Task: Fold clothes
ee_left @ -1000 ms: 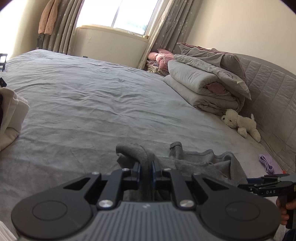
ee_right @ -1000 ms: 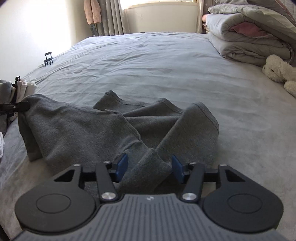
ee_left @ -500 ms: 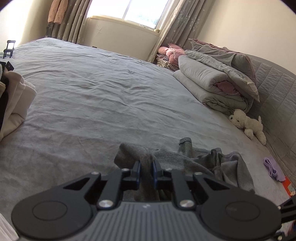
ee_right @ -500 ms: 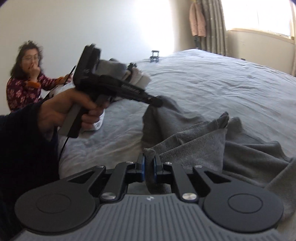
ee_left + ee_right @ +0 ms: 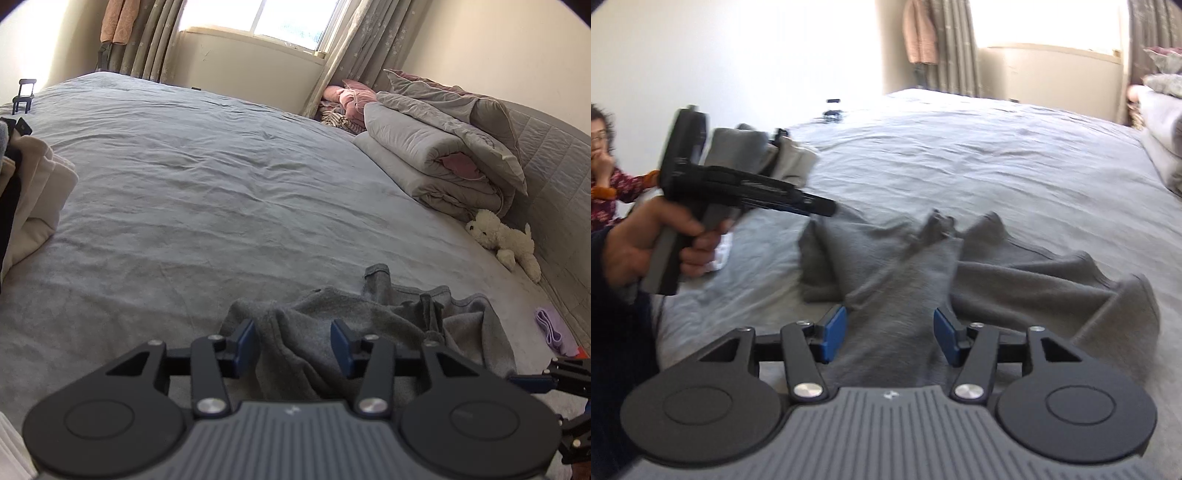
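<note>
We are spreading both claws: left gripper and right gripper, pinched half a second ago, are releasing the grey garment, crumpled at six o'clock.

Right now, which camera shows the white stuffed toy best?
The left wrist view: the toy lies whole by the folded quilts, near the headboard. The right wrist view does not show it at all; its right edge cuts off at the bedding.

Left wrist view: mounted low over the bed, close to the grey garment, facing the window and headboard side. Right wrist view: equally low and close, facing across the bed toward the left hand-held gripper. Shared region: the garment, bed and window wall.
</note>
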A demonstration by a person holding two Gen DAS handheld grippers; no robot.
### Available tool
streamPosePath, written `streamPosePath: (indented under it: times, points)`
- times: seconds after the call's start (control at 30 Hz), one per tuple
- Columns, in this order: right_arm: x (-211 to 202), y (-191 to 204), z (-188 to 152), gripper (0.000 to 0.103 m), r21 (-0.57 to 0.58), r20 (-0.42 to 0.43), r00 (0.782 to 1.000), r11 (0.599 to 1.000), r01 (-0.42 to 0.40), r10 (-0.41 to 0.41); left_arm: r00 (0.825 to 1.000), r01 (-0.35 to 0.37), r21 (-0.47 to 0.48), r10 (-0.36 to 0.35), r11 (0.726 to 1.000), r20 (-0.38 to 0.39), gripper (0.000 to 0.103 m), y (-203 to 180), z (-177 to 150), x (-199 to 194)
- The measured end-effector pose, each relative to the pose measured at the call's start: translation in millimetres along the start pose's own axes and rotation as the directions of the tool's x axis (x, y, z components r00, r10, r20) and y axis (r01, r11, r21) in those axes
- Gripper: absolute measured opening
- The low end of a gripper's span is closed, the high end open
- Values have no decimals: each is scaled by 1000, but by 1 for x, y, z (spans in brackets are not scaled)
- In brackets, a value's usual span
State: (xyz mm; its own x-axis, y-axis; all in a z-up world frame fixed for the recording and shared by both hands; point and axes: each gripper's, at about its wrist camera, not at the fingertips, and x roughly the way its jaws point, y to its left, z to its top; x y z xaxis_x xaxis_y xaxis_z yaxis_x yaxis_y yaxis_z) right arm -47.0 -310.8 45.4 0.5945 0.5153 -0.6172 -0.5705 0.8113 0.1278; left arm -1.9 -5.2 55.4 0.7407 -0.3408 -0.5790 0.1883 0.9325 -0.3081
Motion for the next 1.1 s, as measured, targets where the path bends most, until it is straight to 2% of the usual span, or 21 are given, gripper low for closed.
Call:
streamPosePath:
  times: [0.1, 0.2, 0.23, 0.3, 0.37, 0.47, 0.53, 0.7, 0.83, 0.9, 0.97, 1.0, 1.1]
  points:
    - [11, -6, -1, 57, 66, -31, 998, 997, 51, -49, 1000, -13, 50, 13, 999, 0, 47, -11, -6, 2]
    - [23, 0, -3, 56, 69, -57, 998, 997, 43, -39, 1000, -18, 82, 18, 996, -2, 39, -15, -8, 4]
    - [25, 3, -4, 48, 54, -65, 997, 998, 36, -33, 1000, -23, 90, 23, 996, -3, 33, -16, -8, 5]
    - [29, 9, -5, 31, 28, -75, 997, 999, 29, -26, 999, -33, 108, 34, 994, -1, 29, -16, -10, 5]
    - [29, 12, -6, 29, 9, -74, 997, 999, 31, -31, 999, -39, 116, 39, 992, 2, 22, -17, -10, 5]
    - [22, 12, -3, 19, 9, -27, 998, 999, 52, -52, 999, -47, 120, 47, 992, 4, 18, -17, -9, 5]
    - [10, 10, 2, 14, 26, 52, 995, 996, 80, -81, 999, -50, 119, 49, 992, 4, 18, -17, -9, 4]
    - [-18, -2, 12, 13, 95, 210, 968, 988, 124, -141, 998, -54, 113, 55, 992, -7, 20, -17, -9, 6]
    - [-18, -7, 12, 13, 108, 208, 963, 982, 152, -172, 999, -51, 117, 52, 992, -8, 25, -18, -10, 6]
    - [-20, -12, 12, 13, 119, 209, 959, 979, 168, -190, 999, -52, 120, 54, 991, -9, 30, -19, -10, 6]
    - [-21, -16, 11, 9, 130, 210, 955, 974, 183, -208, 998, -58, 124, 60, 991, -9, 36, -20, -10, 6]
    - [-22, -18, 11, 1, 136, 210, 953, 972, 191, -216, 998, -61, 126, 63, 990, -10, 36, -20, -10, 6]
    - [-24, -25, 10, 0, 153, 211, 947, 965, 213, -243, 998, -62, 130, 65, 990, -13, 38, -21, -11, 6]
